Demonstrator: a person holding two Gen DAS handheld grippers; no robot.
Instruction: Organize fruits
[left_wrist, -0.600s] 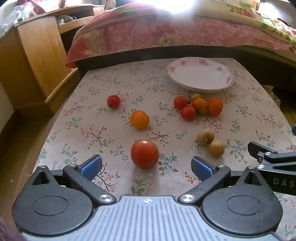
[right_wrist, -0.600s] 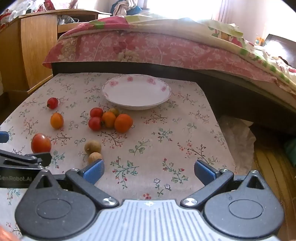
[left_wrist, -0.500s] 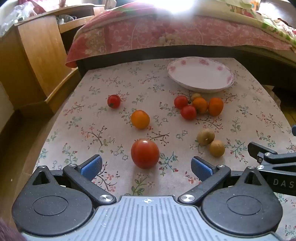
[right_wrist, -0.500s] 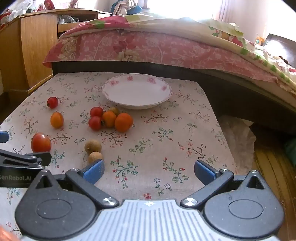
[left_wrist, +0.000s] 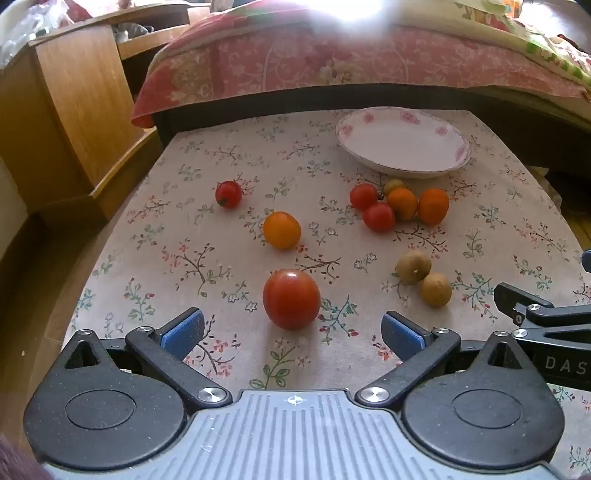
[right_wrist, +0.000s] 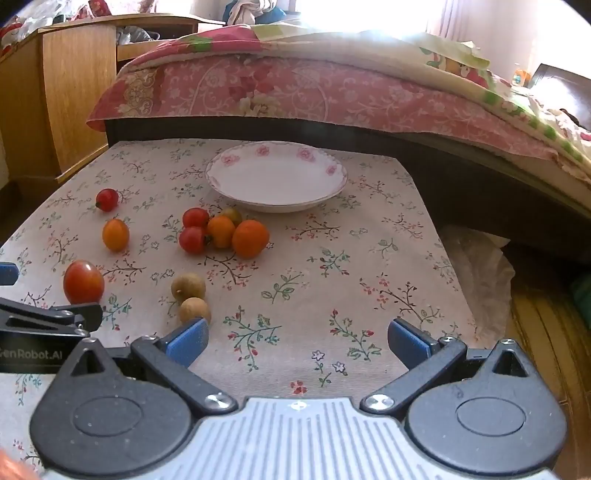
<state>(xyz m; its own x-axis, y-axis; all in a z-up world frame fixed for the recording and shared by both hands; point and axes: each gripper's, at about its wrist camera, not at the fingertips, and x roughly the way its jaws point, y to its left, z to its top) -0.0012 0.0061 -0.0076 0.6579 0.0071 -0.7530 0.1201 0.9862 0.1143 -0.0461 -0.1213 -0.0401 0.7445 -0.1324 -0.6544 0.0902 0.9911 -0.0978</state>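
Red large tomato (left_wrist: 291, 298) upright on the floral surface (left_wrist: 207, 236), round, no clear long axis, left hand-held gripper (left_wrist: 291, 329) wide open just before it, touching nothing, right hand-held gripper (right_wrist: 297, 338) wide open, empty.

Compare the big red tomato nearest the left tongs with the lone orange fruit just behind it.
The big red tomato is larger and deep red; the lone orange fruit is smaller and orange-yellow. The tomato lies nearer the left tongs. Both are round, glossy and sit apart on the tablecloth.
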